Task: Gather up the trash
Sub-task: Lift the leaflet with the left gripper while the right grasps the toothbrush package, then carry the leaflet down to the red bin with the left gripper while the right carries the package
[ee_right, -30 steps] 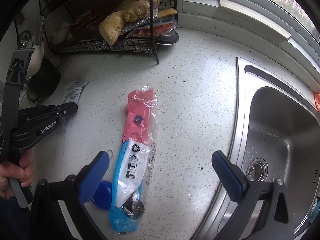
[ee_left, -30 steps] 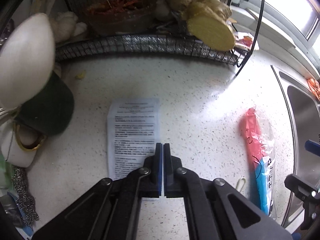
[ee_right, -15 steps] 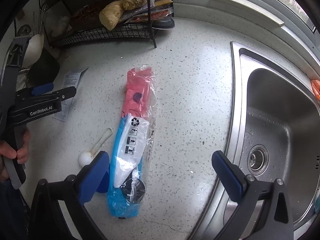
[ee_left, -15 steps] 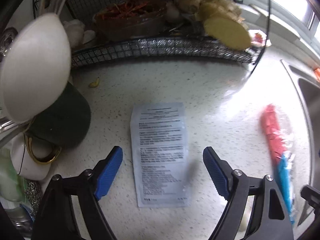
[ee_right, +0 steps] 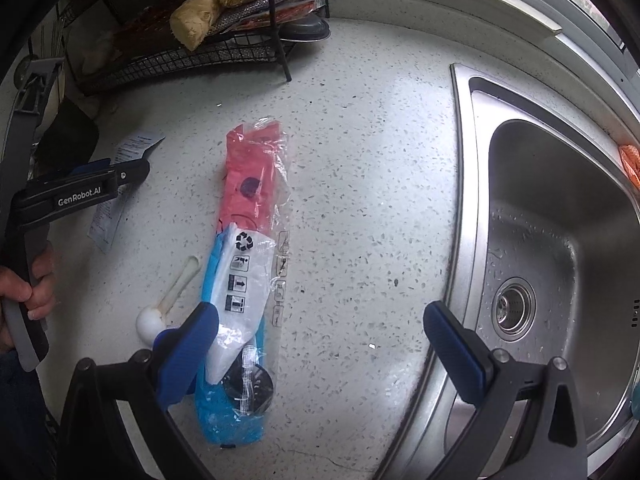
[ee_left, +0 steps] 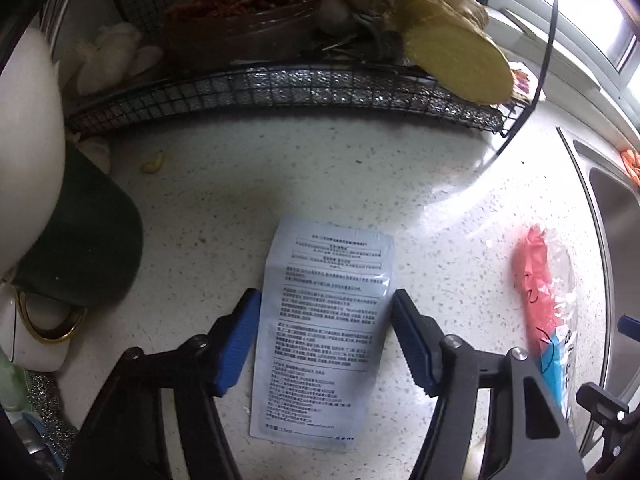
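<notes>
Two hand-held grippers: left (ee_left: pixel 326 338), right (ee_right: pixel 320 354). One printed sachet (ee_left: pixel 326 336). One red-and-blue plastic package (ee_right: pixel 244 264). One white scoop (ee_right: pixel 168 304). One blue cap (ee_right: pixel 162 336). One wire rack (ee_left: pixel 280 88). One sink (ee_right: pixel 552 240).

"GenRobot.AI" on the left hand-held gripper (ee_right: pixel 120 176); recycling sign on the wrapper (ee_right: pixel 245 241).

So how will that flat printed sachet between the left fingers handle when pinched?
The sachet lies flat and thin, so it probably buckles between the left gripper fingers. Its glossy film looks slippery and likely very light.
</notes>
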### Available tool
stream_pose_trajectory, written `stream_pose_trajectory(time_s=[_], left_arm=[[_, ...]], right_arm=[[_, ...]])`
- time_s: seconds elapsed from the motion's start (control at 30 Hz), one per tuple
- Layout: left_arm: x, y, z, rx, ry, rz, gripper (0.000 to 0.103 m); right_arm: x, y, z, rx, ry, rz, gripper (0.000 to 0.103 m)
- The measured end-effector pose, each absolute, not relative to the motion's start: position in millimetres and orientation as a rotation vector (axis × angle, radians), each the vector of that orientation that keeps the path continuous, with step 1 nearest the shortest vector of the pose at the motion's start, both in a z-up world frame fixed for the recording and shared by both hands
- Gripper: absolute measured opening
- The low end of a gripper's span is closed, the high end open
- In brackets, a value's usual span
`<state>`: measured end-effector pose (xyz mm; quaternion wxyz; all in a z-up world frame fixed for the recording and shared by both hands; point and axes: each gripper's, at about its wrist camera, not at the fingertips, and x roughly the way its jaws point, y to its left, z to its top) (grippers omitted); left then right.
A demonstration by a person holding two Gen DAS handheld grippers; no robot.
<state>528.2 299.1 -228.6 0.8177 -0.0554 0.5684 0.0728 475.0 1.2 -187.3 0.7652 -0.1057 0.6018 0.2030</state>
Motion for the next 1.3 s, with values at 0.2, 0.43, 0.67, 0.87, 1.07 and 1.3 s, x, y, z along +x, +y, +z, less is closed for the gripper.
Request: stream_pose_trajectory(time_s=[0.2,0.43,0.67,0.87,1.07,1.3], left_arm=[[530.9,276.3,-235.1,-0.131,1.229,0.129,0.063],[503.5,252.5,-220.3,-0.15,1.222,0.122,0.062],[488.4,236.2,-222.1,-0.157,1.224,0.129,0.061],[473.4,231.6,-218.3,-0.155,1.218,0.146,0.061],[456.5,216.6,-202.9,-0.157,1.196,0.14,0.061],[431.5,194.3,-183.3,-0.164,1.172,0.1,0.061]], right_arm=[[484.4,7.1,-189.5,-0.226,1.317,0.451,0.103],[487.8,20.8,-193.6,-0.23,1.341,0.493,0.103],[492.5,36.2,-207.7,-0.242,1.385,0.541,0.082],[481.7,59.4,-207.9,-0.328,1.343,0.588,0.032],[464.2,54.3,-194.7,-0.279,1.308,0.626,0.017],[449.8,35.3,-173.8,-0.182,1.277,0.663,0.012]])
